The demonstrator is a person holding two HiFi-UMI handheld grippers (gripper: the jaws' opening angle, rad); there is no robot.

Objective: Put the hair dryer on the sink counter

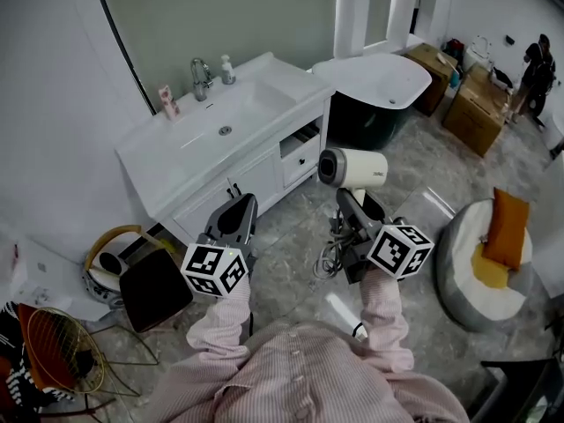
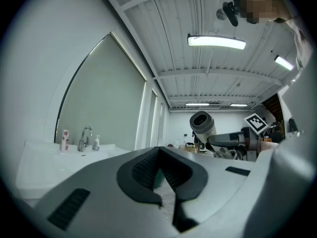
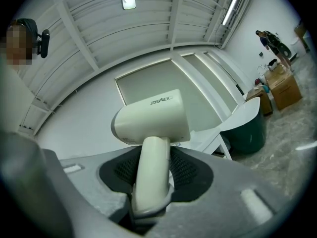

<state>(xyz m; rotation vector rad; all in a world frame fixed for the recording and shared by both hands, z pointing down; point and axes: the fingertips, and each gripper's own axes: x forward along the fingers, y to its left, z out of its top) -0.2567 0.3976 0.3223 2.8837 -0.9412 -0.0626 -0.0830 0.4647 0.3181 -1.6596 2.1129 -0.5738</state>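
Right gripper (image 1: 351,204) (image 3: 151,171): jaws standing wide, pads pressing both sides of the handle of the cream-white plastic hair dryer (image 1: 353,167) (image 3: 151,117) (image 2: 202,124).
Hair dryer: being held up in the air over the grey marble floor (image 1: 291,236), barrel lying sideways above the jaws, dark round end facing the sink side.
Dryer vs tabletop: not resting on it; hanging out in front of the cabinet's right end, apart from the white sink tabletop (image 1: 154,152) (image 2: 44,157).
Cord: grey cable (image 1: 330,258) dangling in loops below the right gripper.
Left gripper (image 1: 235,220) (image 2: 162,168): jaws closed together at the tips, gripping nothing, pointing toward the sink cabinet.
Tabletop items: chrome faucet (image 1: 201,77) (image 2: 85,138), small white pump bottle (image 1: 227,69) and pink tube (image 1: 167,102) standing along the back edge.
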